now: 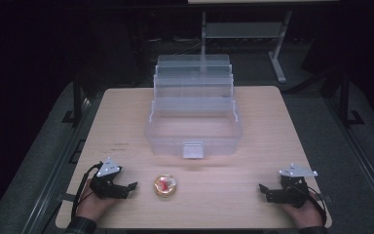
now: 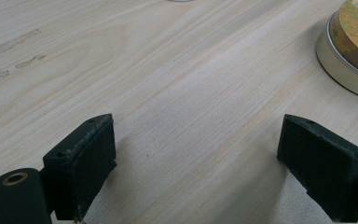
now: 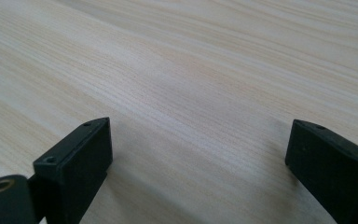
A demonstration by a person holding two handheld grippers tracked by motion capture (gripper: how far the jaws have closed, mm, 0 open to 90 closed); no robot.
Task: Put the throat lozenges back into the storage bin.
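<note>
The little round gold tin (image 1: 165, 186) sits on the desk (image 1: 253, 122), near the front edge & just beside the left tool (image 1: 132, 187). Left tool's jaws are wide apart, nothing in them. Right tool (image 1: 263, 190) is far off to the right, jaws apart too. A clear box (image 1: 195, 139) sits behind the tin.

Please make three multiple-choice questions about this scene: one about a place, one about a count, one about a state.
1. Where is the round tin?
A. inside the clear box
B. on the table between the two tools
C. held in the right tool

2. How many round tins lie on the table?
A. one
B. two
C. three

3. How do the jaws of the left tool stand?
A. shut on the tin
B. shut on nothing
C. open, with bare wood between them

Answers:
1 B: it sits ahead of the left tool, apart from the clear box.
2 A: one tin shows.
3 C: the left gripper view shows a wide gap.
</note>
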